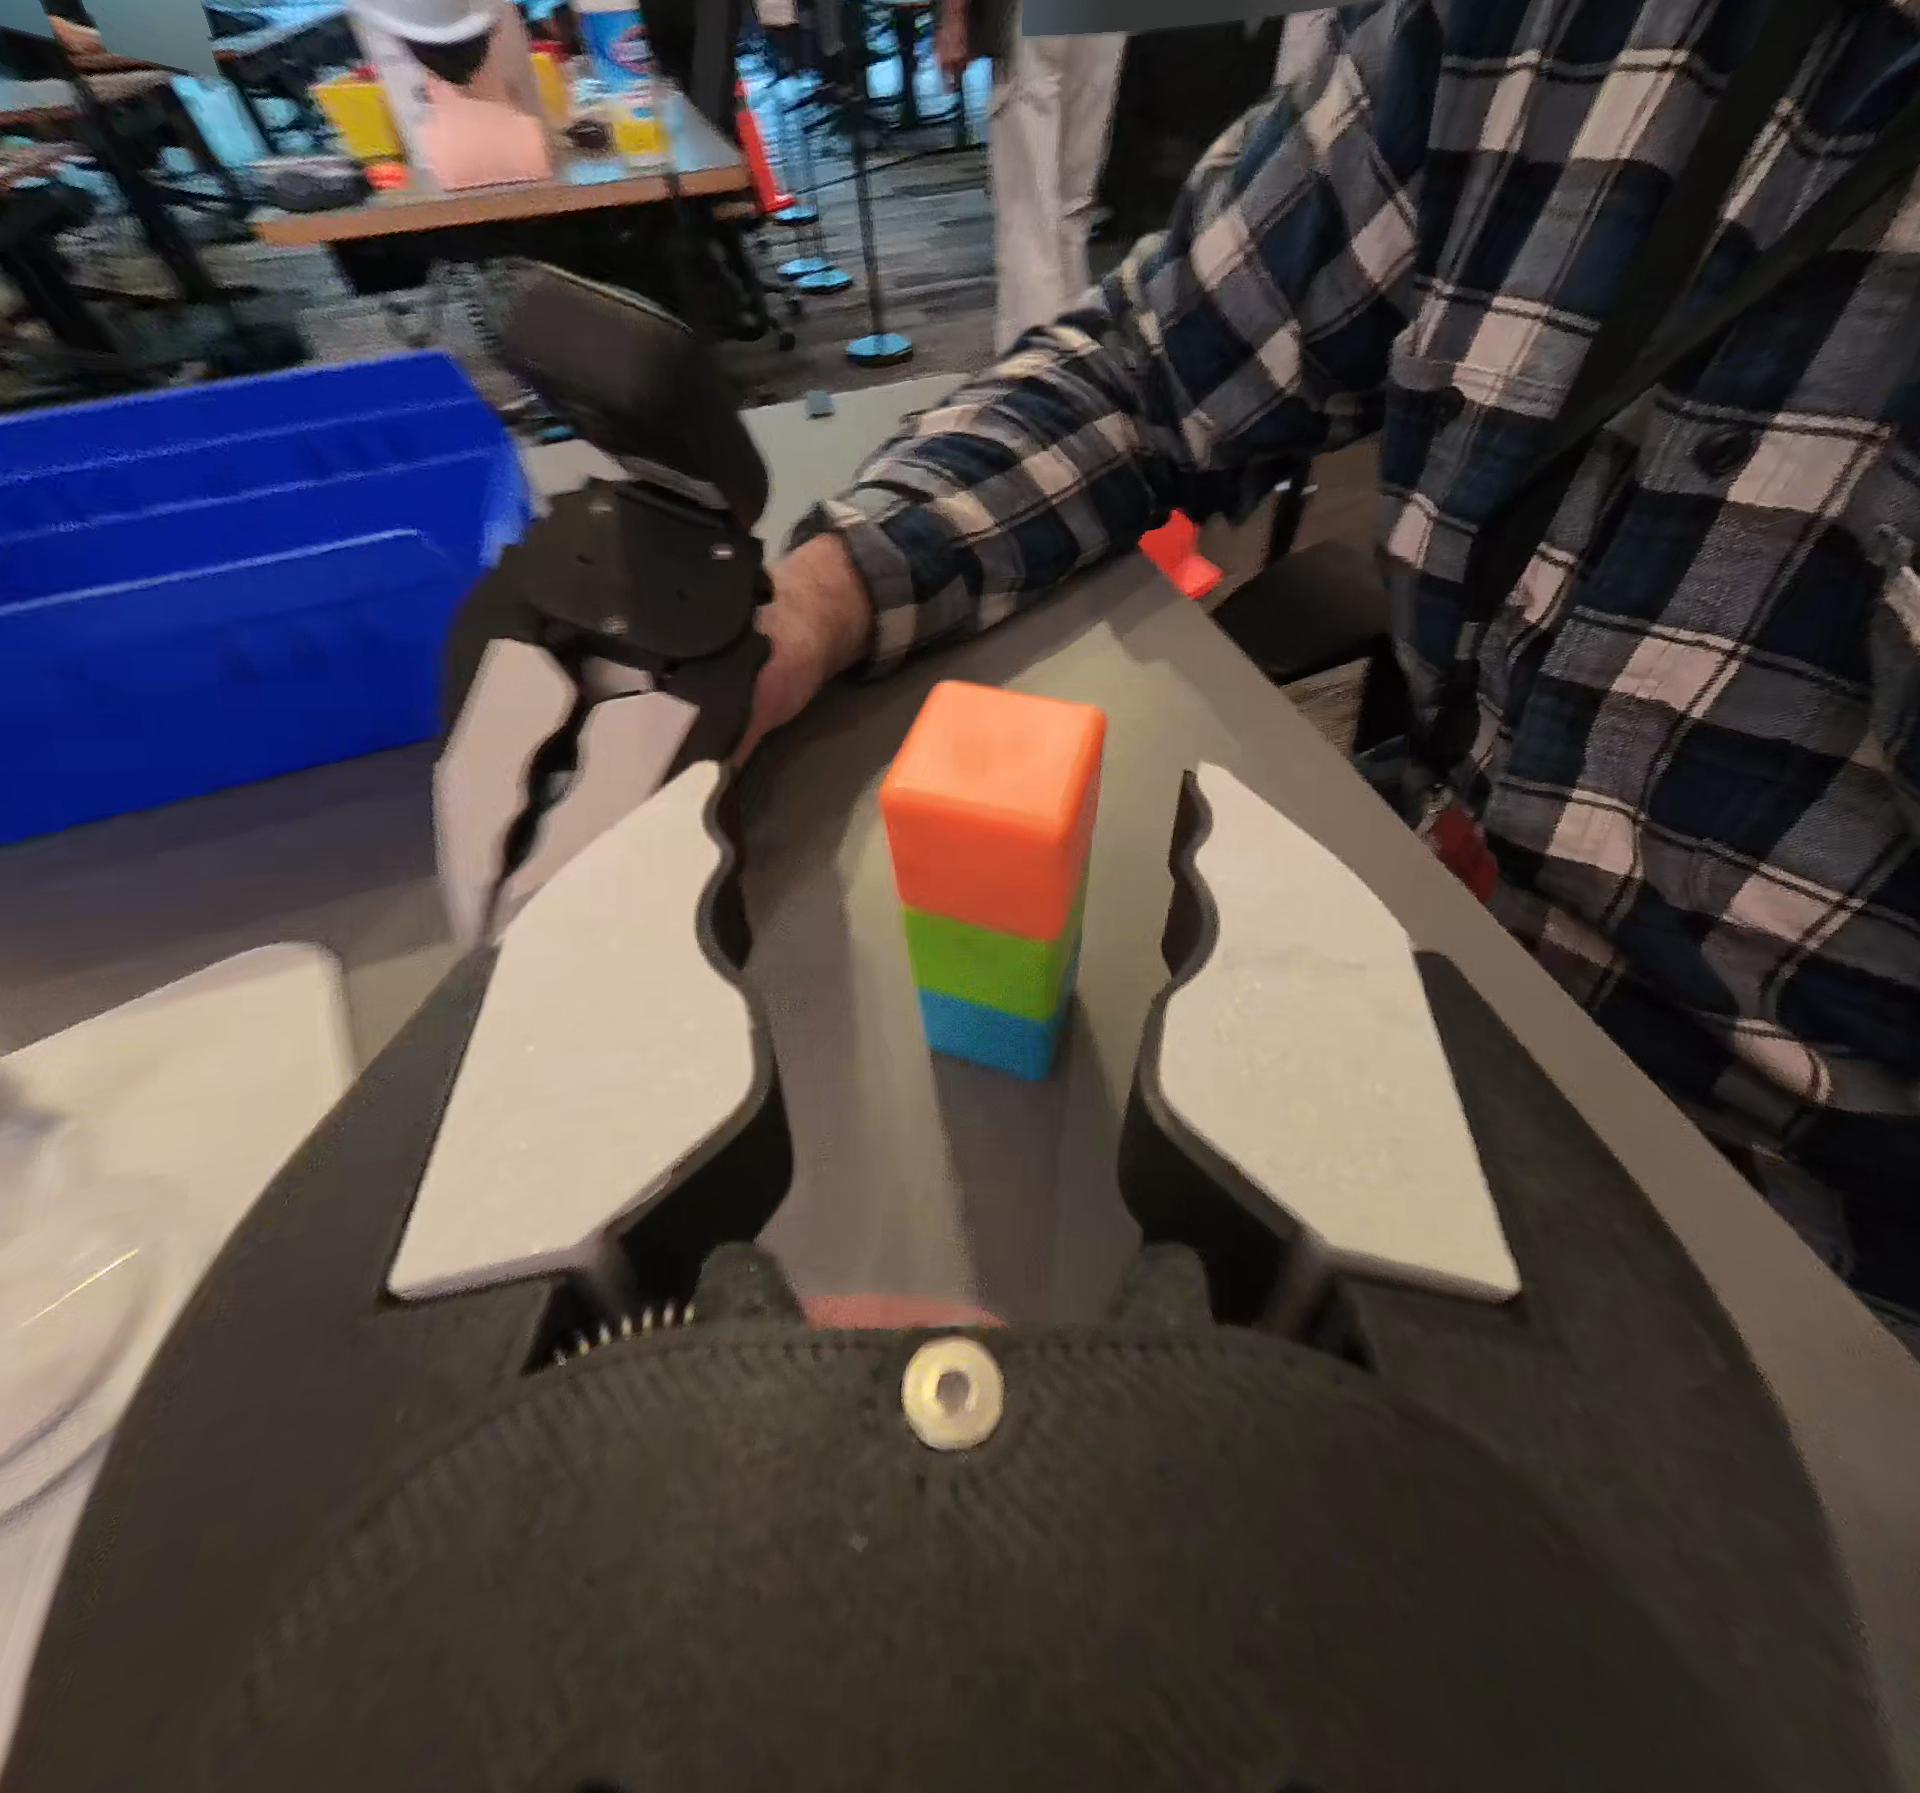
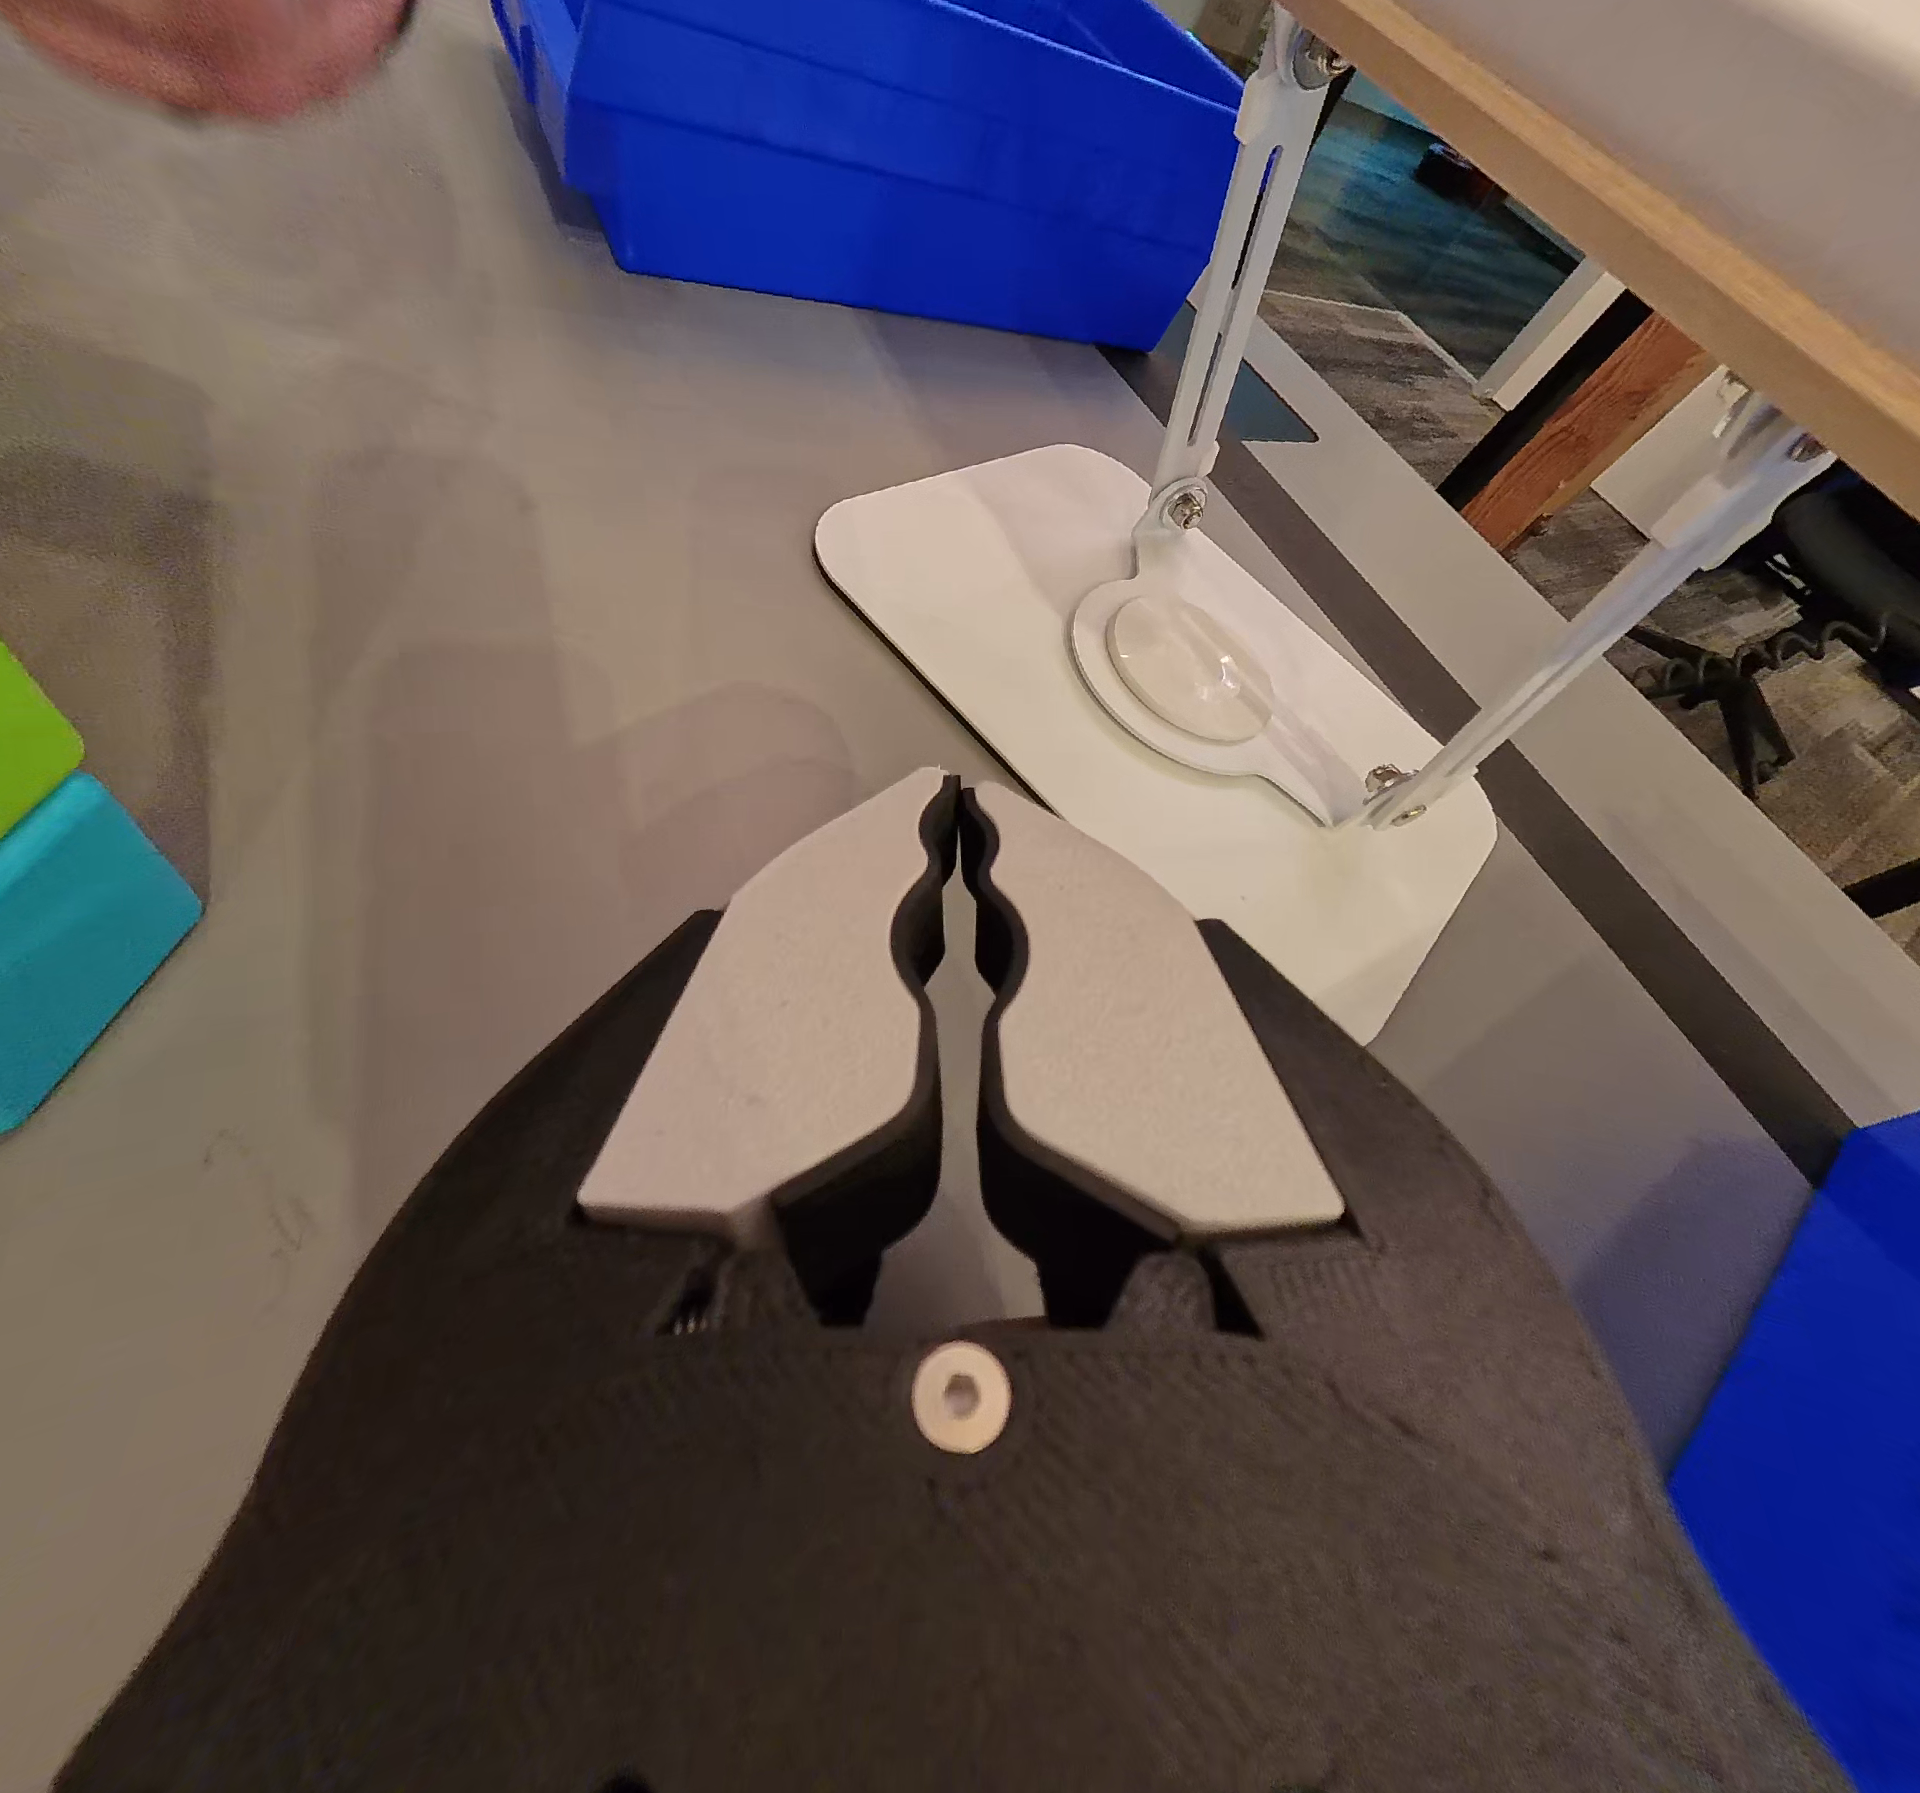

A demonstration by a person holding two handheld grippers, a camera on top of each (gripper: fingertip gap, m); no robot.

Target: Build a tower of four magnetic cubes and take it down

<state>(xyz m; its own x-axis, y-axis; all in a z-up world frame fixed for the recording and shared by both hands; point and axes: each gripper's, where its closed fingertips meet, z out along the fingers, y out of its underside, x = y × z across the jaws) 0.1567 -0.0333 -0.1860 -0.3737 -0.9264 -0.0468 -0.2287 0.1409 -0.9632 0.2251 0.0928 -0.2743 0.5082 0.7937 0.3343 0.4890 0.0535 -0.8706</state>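
Note:
A tower of three cubes stands on the grey table: an orange cube on top, a green cube in the middle, a blue cube at the bottom. My left gripper is open, its fingers on either side of the tower and above it, touching nothing. My right gripper is shut and empty, pointing away from the tower; it also shows in the left wrist view, left of the tower. In the right wrist view the green cube and the blue cube show at the left edge.
A blue bin stands at the left, also in the right wrist view. A white stand base with metal struts sits ahead of my right gripper near the table edge. A person in a plaid shirt is at the right.

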